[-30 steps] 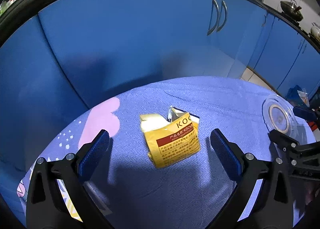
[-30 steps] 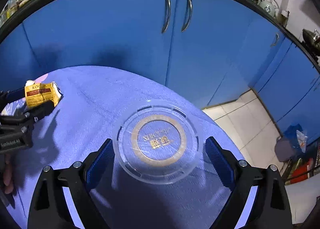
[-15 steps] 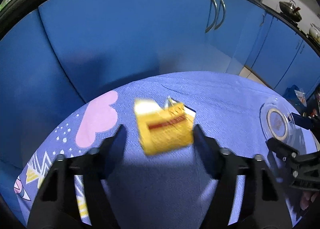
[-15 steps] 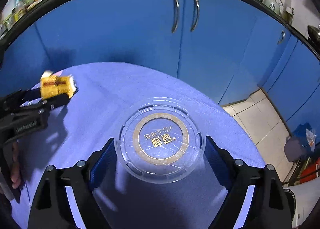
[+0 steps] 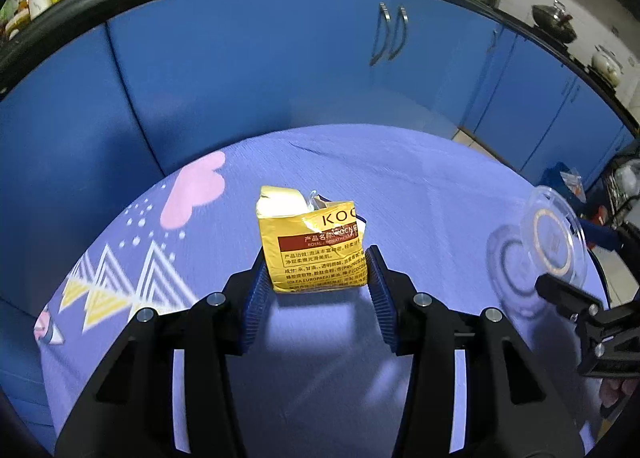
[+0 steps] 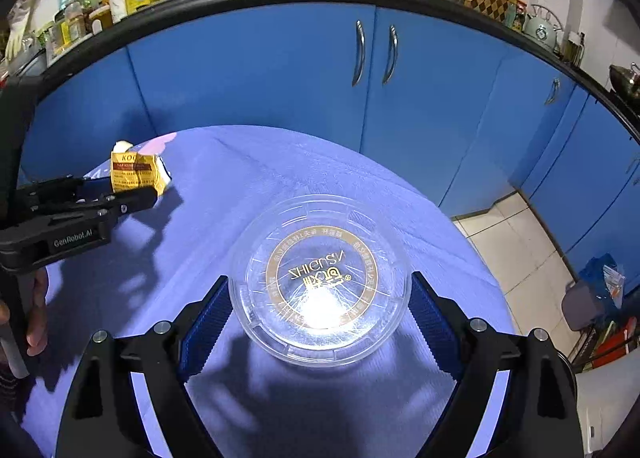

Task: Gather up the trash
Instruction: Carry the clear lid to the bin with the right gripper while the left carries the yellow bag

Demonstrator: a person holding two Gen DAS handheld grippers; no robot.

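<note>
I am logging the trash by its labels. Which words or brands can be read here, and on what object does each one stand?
"KOC", cut off: yellow packet, top.
"ROYAL AROMATHERAPY": its red band; the Chinese lines below are too small to read.
"ZHIENSA", seen mirrored: clear plastic lid; its ring text is too small.
"GenRobot.AI": left gripper body.

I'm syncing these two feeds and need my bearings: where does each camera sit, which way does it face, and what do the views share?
Left wrist: sits on the left gripper, looking along its fingers at the yellow packet clamped between them, blue cabinets beyond; own fingers show, right gripper at right edge.
Right wrist: sits on the right gripper, facing the clear plastic lid clamped between its fingers; left gripper and a hand show at left.
Shared: packet, lid, purple tablecloth, cabinets.
</note>
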